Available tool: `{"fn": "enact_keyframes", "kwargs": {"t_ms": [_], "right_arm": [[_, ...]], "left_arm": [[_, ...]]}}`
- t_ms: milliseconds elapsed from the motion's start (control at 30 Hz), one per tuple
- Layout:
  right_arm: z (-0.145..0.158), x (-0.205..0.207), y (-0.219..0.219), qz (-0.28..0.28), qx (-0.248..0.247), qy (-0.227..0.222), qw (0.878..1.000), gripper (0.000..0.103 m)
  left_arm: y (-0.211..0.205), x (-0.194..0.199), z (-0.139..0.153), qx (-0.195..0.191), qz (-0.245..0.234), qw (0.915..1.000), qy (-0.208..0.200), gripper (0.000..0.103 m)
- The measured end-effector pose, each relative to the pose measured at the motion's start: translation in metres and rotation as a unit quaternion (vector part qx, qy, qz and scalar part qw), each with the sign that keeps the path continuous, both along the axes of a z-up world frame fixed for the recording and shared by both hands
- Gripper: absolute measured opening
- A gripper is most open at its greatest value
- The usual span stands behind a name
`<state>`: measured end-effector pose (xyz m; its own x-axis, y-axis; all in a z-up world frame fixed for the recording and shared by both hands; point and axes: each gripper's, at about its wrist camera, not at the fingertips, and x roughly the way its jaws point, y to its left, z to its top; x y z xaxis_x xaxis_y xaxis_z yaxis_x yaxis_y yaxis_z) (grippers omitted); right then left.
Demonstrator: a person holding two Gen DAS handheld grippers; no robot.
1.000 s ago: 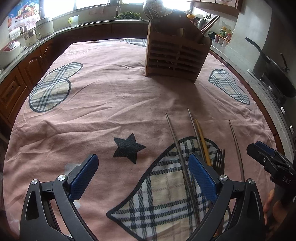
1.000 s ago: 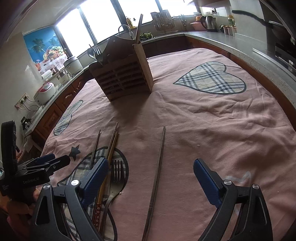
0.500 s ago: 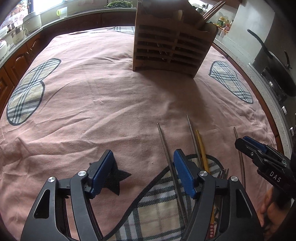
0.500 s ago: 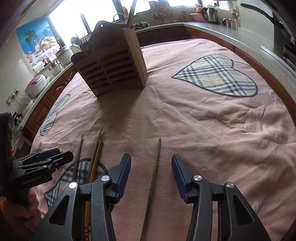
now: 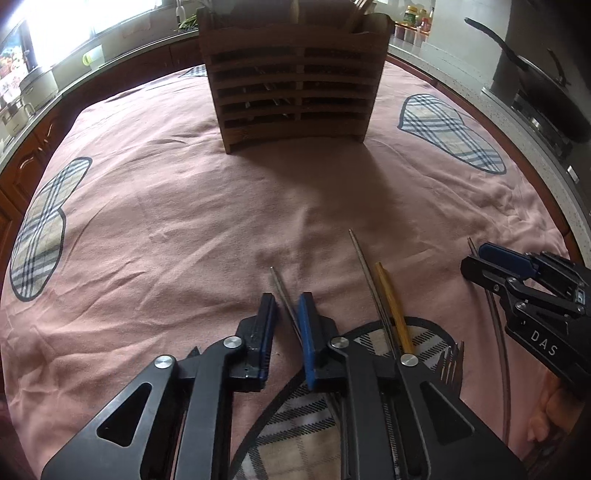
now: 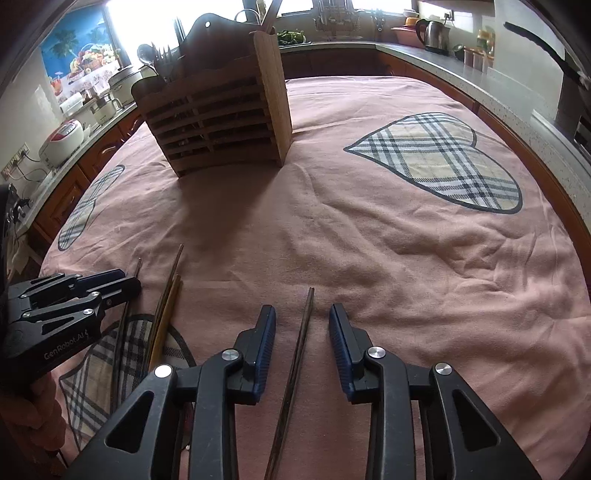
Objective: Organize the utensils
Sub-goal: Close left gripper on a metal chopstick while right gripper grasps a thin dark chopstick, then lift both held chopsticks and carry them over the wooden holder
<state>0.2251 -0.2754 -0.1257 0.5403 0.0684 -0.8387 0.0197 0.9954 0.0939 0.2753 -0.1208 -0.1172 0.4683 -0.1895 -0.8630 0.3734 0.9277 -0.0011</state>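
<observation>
A wooden slatted utensil holder [image 5: 295, 81] stands at the far middle of the pink cloth; it also shows in the right wrist view [image 6: 218, 110]. My left gripper [image 5: 287, 312] is nearly shut around a thin metal chopstick [image 5: 281, 291] lying on the cloth; a small gap shows on its left side. Another metal chopstick [image 5: 364, 262], a wooden chopstick [image 5: 391, 302] and a fork [image 5: 450, 363] lie to its right. My right gripper [image 6: 302, 319] is open, its fingers on either side of a dark chopstick [image 6: 301, 343] with clear gaps.
The pink cloth [image 6: 369, 229] has plaid heart patches [image 6: 443, 162]. A kitchen counter rings the table, with a pan [image 5: 535, 92] at right, rice cookers [image 6: 62, 140] at left and a kettle [image 6: 432, 31] at the back.
Both grippers moved forward and down and narrowed. The left closed from wide open to nearly shut around the metal chopstick. The right narrowed around the dark chopstick.
</observation>
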Motion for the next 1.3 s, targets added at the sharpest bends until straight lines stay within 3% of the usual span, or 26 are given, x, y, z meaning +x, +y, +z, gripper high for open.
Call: {"fn": "enact_keyframes", "kwargs": {"t_ms": [33, 100, 200, 500, 733, 1300], "right_arm": [[0.0, 0.0, 0.001, 0.001, -0.006, -0.001, 1.0, 0.03], [0.0, -0.001, 0.002, 0.003, -0.008, -0.002, 1.0, 0.016], [0.001, 0.0, 0.0, 0.004, 0.002, 0.001, 1.0, 0.007], [0.014, -0.007, -0.007, 0.006, 0.079, -0.011, 0.997, 0.004], [0.035, -0.016, -0.003, 0.017, 0.102, -0.034, 0.994, 0.004], [0.09, -0.041, 0.005, 0.029, 0.104, -0.103, 0.989, 0.004]], "left_arm": [[-0.001, -0.001, 0.0, 0.004, -0.002, 1.0, -0.003, 0.008], [0.001, 0.0, 0.0, 0.001, -0.004, 1.0, -0.004, 0.008], [0.008, 0.001, 0.001, -0.016, -0.003, 0.9999, 0.005, 0.007], [0.033, -0.012, 0.02, -0.067, 0.007, 0.9977, 0.01, 0.004], [0.053, -0.027, 0.043, -0.094, 0.011, 0.9955, -0.005, 0.004], [0.081, -0.063, 0.103, -0.138, 0.013, 0.9879, -0.069, 0.004]]}}
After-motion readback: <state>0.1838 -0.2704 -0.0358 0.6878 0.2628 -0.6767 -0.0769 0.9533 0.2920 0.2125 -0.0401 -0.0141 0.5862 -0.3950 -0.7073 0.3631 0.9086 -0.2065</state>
